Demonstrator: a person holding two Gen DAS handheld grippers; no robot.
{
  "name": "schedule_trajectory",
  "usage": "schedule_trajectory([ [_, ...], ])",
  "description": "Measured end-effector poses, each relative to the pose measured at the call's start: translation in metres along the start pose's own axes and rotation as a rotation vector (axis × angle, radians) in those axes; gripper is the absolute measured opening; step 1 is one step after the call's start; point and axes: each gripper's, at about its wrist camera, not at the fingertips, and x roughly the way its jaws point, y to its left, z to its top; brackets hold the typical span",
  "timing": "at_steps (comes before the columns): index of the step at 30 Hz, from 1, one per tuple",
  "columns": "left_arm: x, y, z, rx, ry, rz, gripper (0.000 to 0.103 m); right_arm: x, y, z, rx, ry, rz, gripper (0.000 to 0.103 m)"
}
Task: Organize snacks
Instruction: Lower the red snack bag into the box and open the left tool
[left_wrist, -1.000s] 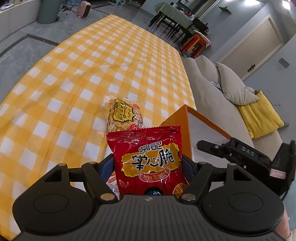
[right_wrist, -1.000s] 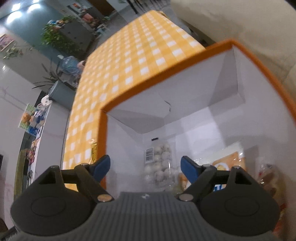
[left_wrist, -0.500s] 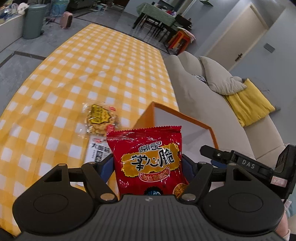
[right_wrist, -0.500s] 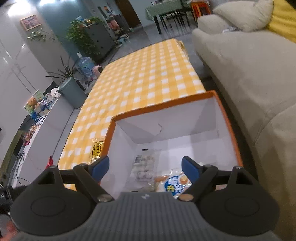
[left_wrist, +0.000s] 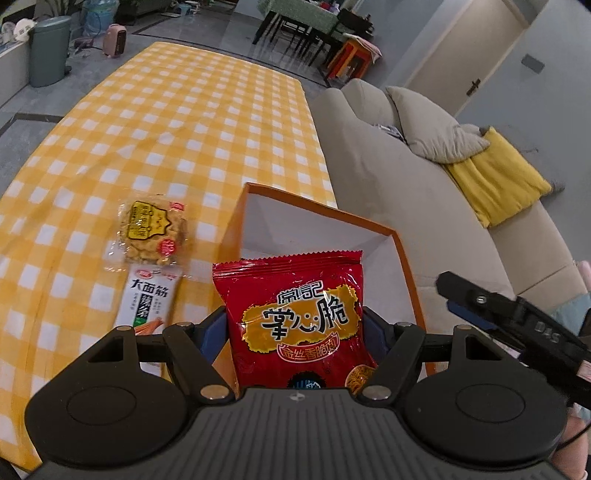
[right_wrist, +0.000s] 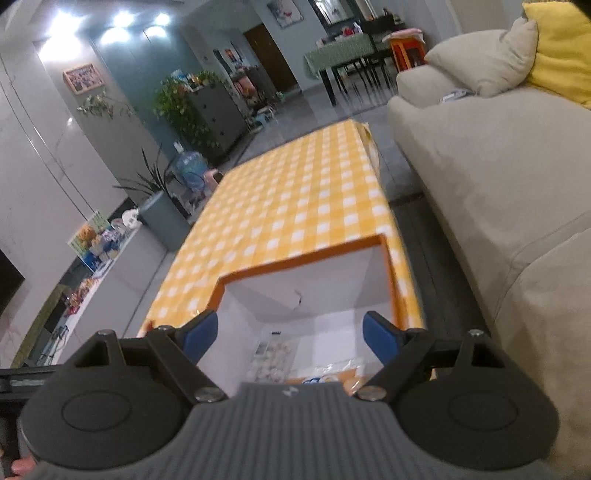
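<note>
Matte black linkage arms, round black pivot discs, ribbed grey housing, blue finger pads (right_wrist: 380, 338), silver screw heads on the left gripper (left_wrist: 295, 328) and right gripper (right_wrist: 290, 334).

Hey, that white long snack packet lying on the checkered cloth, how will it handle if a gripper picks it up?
The white packet looks thin and flat, so it is probably light and may droop if pinched at one end. Its glossy film suggests it could slip between fingers. Lying flat on the tablecloth, partly under the yellow cracker pack, it will likely slide rather than roll when pushed.
</note>
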Motion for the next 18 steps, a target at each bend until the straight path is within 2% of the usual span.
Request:
schedule_trajectory([
  [5, 0.018, -0.019, 0.003, 0.015, 0.035, 0.031, 0.084, -0.012, -0.016, 0.002, 0.005, -0.020, 0.015, 0.084],
  [9, 0.040, -0.032, 0.005, 0.059, 0.062, 0.061, 0.084, -0.021, -0.012, 0.004, -0.101, -0.025, -0.089, 0.084],
  [13, 0.067, -0.040, 0.010, 0.065, 0.091, 0.061, 0.084, -0.024, -0.012, 0.001, -0.176, 0.010, -0.107, 0.084],
  [15, 0.083, -0.042, 0.014, 0.076, 0.109, 0.057, 0.084, -0.022, -0.012, -0.001, -0.196, 0.049, -0.099, 0.084],
  [18, 0.105, -0.041, 0.019, 0.094, 0.135, 0.084, 0.084, -0.021, -0.012, -0.006, -0.246, 0.093, -0.034, 0.084],
])
